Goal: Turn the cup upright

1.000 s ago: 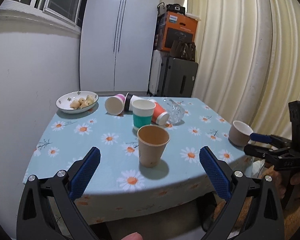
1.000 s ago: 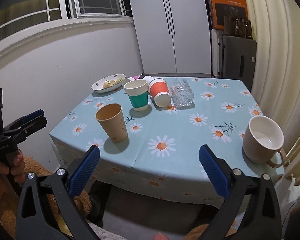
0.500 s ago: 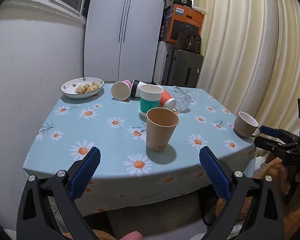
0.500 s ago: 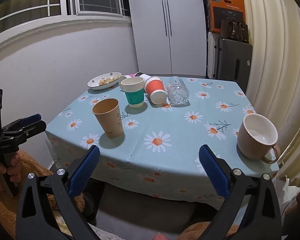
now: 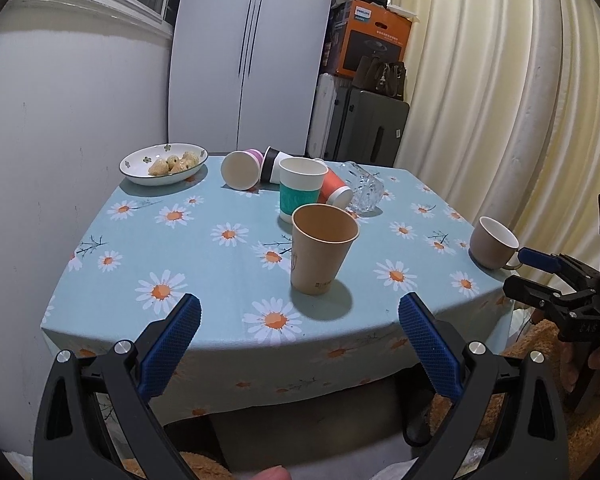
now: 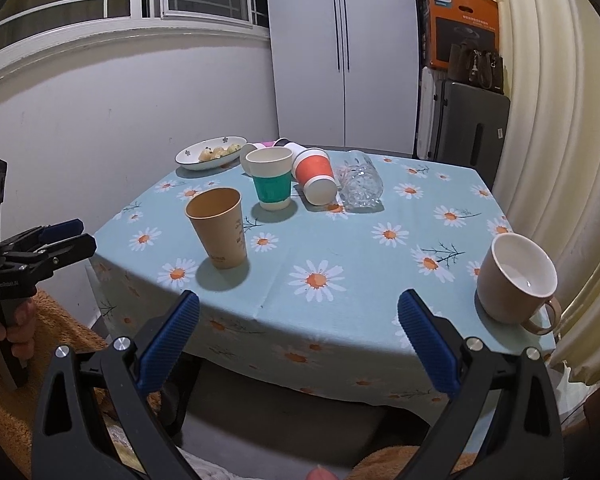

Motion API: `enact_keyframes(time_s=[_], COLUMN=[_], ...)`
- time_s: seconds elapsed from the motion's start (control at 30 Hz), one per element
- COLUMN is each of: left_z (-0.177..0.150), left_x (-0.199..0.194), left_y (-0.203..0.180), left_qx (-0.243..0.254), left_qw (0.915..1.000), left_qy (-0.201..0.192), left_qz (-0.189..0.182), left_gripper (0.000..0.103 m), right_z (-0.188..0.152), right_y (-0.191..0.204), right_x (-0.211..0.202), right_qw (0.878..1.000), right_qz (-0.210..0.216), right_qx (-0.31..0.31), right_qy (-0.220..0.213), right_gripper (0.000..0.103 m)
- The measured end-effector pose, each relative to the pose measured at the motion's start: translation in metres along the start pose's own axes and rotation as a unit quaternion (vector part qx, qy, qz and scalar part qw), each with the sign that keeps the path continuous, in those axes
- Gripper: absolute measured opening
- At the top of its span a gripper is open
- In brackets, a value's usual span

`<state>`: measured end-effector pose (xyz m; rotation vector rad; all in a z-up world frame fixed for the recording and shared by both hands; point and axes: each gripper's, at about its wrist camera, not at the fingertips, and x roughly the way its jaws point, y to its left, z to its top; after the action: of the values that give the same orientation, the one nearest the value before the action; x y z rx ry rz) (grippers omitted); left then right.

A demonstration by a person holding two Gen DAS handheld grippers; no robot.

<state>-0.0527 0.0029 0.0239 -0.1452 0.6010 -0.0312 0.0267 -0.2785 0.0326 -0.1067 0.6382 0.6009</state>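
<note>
A brown paper cup (image 5: 320, 252) (image 6: 220, 234) stands upright near the table's front edge. Behind it a teal-sleeved cup (image 5: 302, 194) (image 6: 271, 184) stands upright. An orange cup (image 5: 334, 192) (image 6: 314, 180), a clear glass (image 5: 365, 192) (image 6: 360, 185), a pink cup (image 5: 242, 169) and a black-banded cup (image 5: 271, 166) lie on their sides. A beige mug (image 5: 494, 247) (image 6: 516, 280) stands upright at the right edge. My left gripper (image 5: 298, 330) is open and empty, off the table's front edge. My right gripper (image 6: 298, 326) is open and empty, also short of the table.
The table has a blue daisy cloth (image 5: 204, 256). A bowl of food (image 5: 163, 163) sits at the back left. A white wall runs along the left, curtains (image 5: 500, 100) along the right, a white cabinet and stacked luggage behind.
Both grippers have drawn back and lower from the table, so its front edge and hanging cloth show more. Nothing on the table has moved.
</note>
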Motion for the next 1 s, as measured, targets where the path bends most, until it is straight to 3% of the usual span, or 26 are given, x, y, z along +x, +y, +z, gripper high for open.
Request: enact_keyframes(time_s=[1.0], left_z=[-0.0021], left_x=[0.0021], left_y=[-0.0019], left_qx=[0.0], left_qw=[1.0], left_qy=[0.004], left_qz=[0.008], left_gripper=[0.097], right_z=[-0.0008], right_y=[-0.002], right_x=[0.0003], right_qw=[1.0], right_qz=[-0.004], right_qx=[0.004], right_qy=[0.005], right_gripper=[0.098])
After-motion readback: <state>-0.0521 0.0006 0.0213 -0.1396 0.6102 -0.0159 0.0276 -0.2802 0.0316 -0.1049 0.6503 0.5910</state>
